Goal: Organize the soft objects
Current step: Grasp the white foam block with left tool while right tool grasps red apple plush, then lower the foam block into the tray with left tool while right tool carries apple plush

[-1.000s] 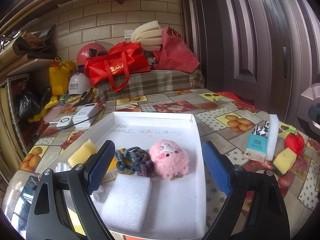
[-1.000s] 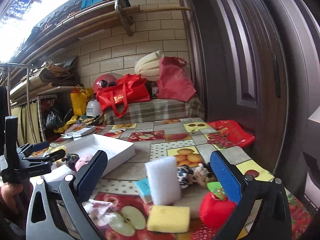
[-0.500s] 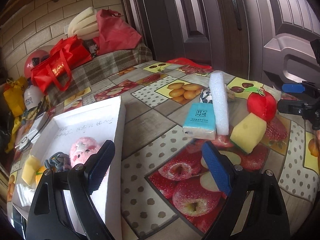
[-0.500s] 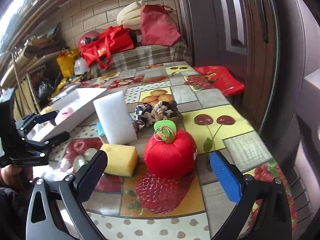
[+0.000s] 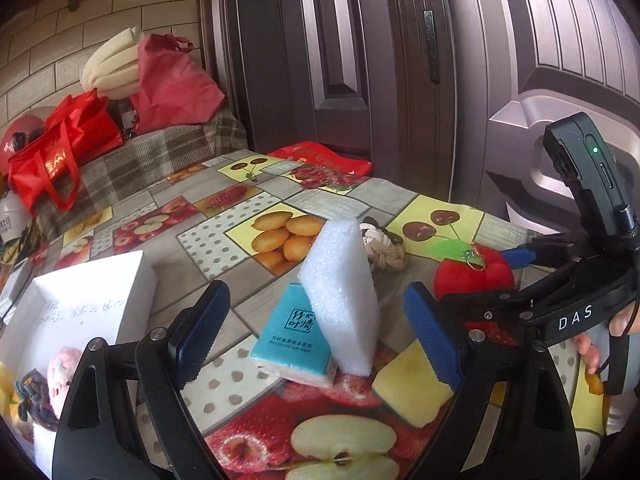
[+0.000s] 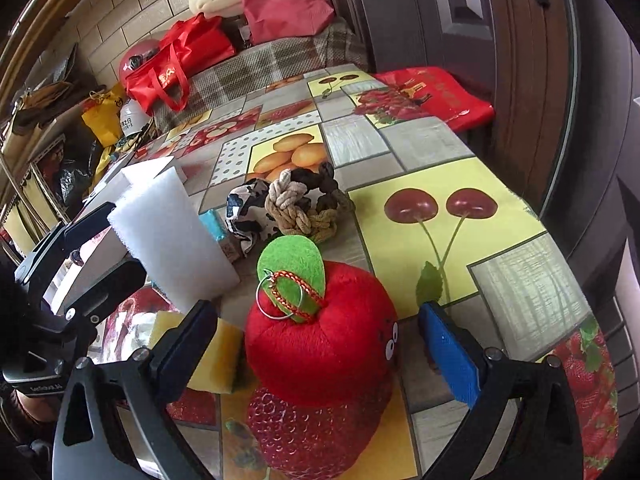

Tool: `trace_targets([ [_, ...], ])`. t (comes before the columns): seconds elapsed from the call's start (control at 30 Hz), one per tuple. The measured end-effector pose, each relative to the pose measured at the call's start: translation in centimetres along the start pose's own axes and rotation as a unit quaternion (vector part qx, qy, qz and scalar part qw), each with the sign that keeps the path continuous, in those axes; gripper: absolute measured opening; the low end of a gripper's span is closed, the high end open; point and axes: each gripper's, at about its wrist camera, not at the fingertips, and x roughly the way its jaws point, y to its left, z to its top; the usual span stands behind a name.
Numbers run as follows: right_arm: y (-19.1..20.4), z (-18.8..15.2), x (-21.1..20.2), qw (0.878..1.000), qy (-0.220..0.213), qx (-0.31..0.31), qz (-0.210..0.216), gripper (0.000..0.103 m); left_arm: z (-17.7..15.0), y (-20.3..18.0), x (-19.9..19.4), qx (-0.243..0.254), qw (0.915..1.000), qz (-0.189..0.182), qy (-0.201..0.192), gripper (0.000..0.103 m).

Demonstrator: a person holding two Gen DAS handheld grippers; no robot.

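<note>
My left gripper (image 5: 316, 340) is open and empty, its jaws on either side of a white foam block (image 5: 344, 296) that leans on a blue tissue pack (image 5: 294, 334). A yellow sponge (image 5: 412, 392) lies to their right. My right gripper (image 6: 316, 354) is open with a red plush apple (image 6: 320, 356) between its jaws, not squeezed; the apple also shows in the left wrist view (image 5: 476, 276). The foam block (image 6: 172, 240), yellow sponge (image 6: 216, 360) and a knotted rope toy (image 6: 296, 204) lie beyond the apple. A white tray (image 5: 80, 312) at left holds a pink plush (image 5: 64, 368).
The table carries a fruit-print cloth (image 6: 440, 208). Its right edge runs along a dark door (image 5: 360, 60). Red bags (image 5: 64, 148) sit on a checked bench behind the table. A shelf with bags (image 6: 80, 128) stands at far left.
My left gripper swung right from over the tray to the foam block and tissue pack. My right gripper moved forward and down until the red apple came between its jaws.
</note>
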Motion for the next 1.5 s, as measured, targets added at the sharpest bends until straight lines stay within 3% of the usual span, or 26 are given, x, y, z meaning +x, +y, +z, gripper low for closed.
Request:
trace_targets([
  [0.07, -0.5, 0.0, 0.0, 1.0, 0.003, 0.012, 0.013, 0.068, 0.6, 0.0, 1.2, -0.002, 0.9999, -0.003, 0.01, 0.087],
  [0.1, -0.5, 0.0, -0.1, 1.0, 0.002, 0.014, 0.02, 0.066, 0.7, 0.1, 1.7, -0.006, 0.9998, -0.009, 0.018, 0.082],
  [0.17, -0.2, -0.2, -0.3, 1.0, 0.001, 0.01, 0.029, 0.062, 0.8, 0.4, 2.4, -0.012, 0.9991, -0.021, 0.035, 0.029],
  [0.27, 0.0, -0.3, -1.3, 0.999, -0.022, 0.006, 0.025, 0.059, 0.5, 1.0, 1.5, -0.033, 0.9991, -0.024, 0.009, 0.021],
  [0.37, -0.3, -0.5, -3.3, 0.997, -0.078, 0.017, 0.013, 0.059, 0.1, 1.5, 0.2, -0.049, 0.9984, -0.021, -0.018, 0.021],
  [0.5, 0.3, -1.4, -6.7, 0.984, -0.178, 0.013, -0.002, 0.059, -0.4, 1.6, -1.7, -0.046, 0.9981, -0.007, -0.04, 0.021],
  [0.6, 1.4, -1.6, -7.4, 0.976, -0.216, 0.005, -0.004, 0.059, -1.0, 2.0, -2.9, -0.046, 0.9977, 0.002, -0.049, 0.021],
  [0.97, 5.3, -1.1, -6.2, 0.972, -0.235, -0.014, 0.012, 0.059, -3.7, 5.5, -8.1, -0.079, 0.9905, 0.054, -0.099, 0.021],
  [1.5, 12.8, -1.4, -4.0, 0.967, -0.23, -0.112, 0.022, 0.059, -6.9, 10.5, -12.1, -0.12, 0.9824, 0.1, -0.103, 0.022],
])
